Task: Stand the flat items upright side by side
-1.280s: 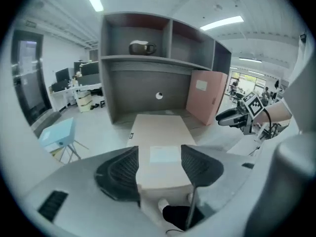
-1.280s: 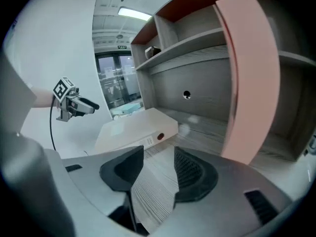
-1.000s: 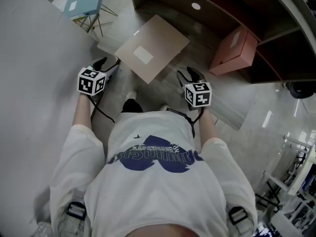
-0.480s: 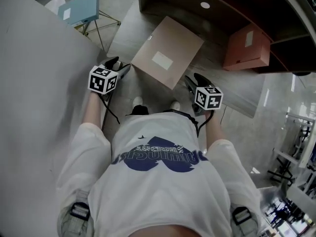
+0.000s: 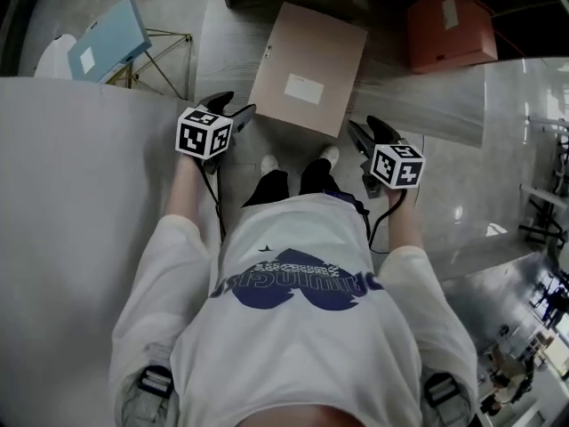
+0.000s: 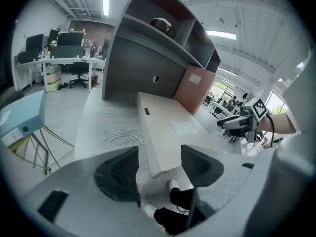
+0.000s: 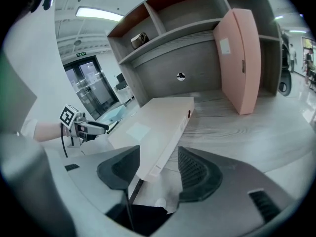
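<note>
A flat tan box [image 5: 308, 68] with a white label lies on the wood-grain shelf board [image 5: 227, 56], its near edge overhanging. A pink box [image 5: 451, 27] stands upright to its right, against the shelving. My left gripper [image 5: 238, 107] is open at the tan box's near left corner [image 6: 153, 167], and that corner lies between its jaws without touching the pads. My right gripper [image 5: 357, 130] hovers at the near right corner [image 7: 148, 174]. Its jaws have just been opening and stand open, with the corner between them, untouched.
A light blue box [image 5: 108, 39] rests on a wire stand to the left. A dark shelving unit [image 7: 168, 38] rises behind the board, with a small object in an upper compartment. My legs and white shoes [image 5: 267, 163] are below the board's edge. A grey wall [image 5: 71, 203] runs along my left.
Both grippers have moved forward and down to the tan box's near corners. The head view has swung, so the box now lies squarer ahead of me. The right jaws stand wider.
</note>
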Demonstrator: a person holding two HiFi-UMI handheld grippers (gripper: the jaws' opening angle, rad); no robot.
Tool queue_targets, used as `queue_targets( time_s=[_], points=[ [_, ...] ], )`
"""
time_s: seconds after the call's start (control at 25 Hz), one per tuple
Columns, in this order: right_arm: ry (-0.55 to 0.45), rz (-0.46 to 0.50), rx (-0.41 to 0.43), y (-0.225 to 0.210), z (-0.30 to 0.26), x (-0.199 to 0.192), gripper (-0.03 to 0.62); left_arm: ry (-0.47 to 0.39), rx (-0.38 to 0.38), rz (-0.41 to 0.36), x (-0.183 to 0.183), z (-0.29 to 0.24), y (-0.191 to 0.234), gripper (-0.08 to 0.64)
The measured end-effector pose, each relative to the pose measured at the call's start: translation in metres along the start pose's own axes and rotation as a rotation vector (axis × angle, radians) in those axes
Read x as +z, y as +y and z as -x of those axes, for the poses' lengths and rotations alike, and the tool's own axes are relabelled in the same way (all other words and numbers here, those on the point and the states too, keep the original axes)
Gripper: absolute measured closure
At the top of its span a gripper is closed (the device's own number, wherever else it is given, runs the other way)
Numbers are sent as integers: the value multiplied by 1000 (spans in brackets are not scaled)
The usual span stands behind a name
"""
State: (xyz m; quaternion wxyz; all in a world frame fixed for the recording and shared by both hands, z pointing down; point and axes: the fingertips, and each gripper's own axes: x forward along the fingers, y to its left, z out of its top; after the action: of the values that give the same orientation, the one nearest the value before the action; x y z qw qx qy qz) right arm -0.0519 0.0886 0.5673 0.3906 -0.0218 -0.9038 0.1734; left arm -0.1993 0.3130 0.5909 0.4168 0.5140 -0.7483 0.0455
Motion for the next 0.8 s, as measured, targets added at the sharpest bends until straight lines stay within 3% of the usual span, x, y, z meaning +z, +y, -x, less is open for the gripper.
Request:
queue_targets(
  time_s=[0.28, 0.64, 0.8],
  points=[
    [11, -43, -14, -17, 9, -10, 351, 46, -45, 4, 10, -31, -5, 285],
    [4, -46, 113, -23, -16, 4, 351, 72, 33, 118, 6, -43, -1, 285],
    [24, -32, 170, -23, -21, 6, 347, 95, 72, 119, 6, -46, -1, 285]
  ],
)
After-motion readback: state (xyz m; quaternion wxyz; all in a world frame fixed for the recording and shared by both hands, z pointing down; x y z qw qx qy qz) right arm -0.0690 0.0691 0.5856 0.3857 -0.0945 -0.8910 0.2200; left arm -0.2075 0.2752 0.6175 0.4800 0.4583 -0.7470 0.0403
